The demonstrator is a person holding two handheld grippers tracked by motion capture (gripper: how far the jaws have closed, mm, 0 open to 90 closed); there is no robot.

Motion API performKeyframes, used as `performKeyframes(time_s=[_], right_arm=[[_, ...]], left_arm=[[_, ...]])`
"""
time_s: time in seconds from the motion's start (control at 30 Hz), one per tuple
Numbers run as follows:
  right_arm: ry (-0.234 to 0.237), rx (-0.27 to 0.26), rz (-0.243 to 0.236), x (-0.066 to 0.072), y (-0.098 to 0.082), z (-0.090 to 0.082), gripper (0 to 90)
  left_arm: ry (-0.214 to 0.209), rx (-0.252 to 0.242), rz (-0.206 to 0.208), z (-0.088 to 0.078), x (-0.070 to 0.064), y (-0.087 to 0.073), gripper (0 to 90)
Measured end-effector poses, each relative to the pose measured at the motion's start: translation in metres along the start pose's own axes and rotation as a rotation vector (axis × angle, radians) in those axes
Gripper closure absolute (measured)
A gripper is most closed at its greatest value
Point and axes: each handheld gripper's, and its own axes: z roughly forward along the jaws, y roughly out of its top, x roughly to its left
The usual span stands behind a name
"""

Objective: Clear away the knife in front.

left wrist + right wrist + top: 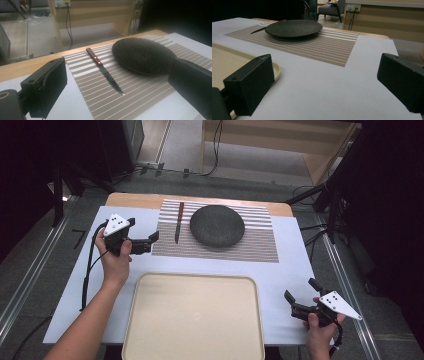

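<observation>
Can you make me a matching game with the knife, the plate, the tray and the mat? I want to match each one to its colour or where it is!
Things:
1. knife
2. plate
3. tray
4. mat

Clues:
A. cream, nearest the person
B. striped, lying under two things
C. dark and round
D. brown handle, left of the plate

Pairs: 1-D, 2-C, 3-A, 4-B
</observation>
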Motion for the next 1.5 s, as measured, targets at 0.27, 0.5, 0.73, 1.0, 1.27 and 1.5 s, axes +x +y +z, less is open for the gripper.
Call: performKeyframes(time_s=[0.27,0.5,0.73,1.0,1.27,1.5], right_arm=[[0.007,-0.009,-0.001,0.0,0.0,0.0,0.1],[0.007,-0.007,-0.002,0.0,0.0,-0.001,0.1],[0.009,-0.01,-0.002,0.0,0.0,-0.001,0.1],[0.006,-0.01,-0.002,0.0,0.0,-0.001,0.1],[0.008,-0.007,0.001,0.0,0.0,0.0,0.1],[0.005,-0.007,0.008,-0.001,0.0,-0.001,0.1]], left_arm=[[-0.021,0.009,-0.004,0.02,-0.003,0.002,2.2],[-0.029,0.024,-0.014,0.035,-0.003,0.003,2.2],[-0.02,0.032,-0.037,0.049,0.003,0.006,2.2],[-0.009,0.057,-0.048,0.064,0.009,0.01,2.3],[-0.005,0.105,-0.052,0.083,0.014,0.015,2.3],[-0.008,0.145,-0.08,0.099,0.018,0.021,2.3]])
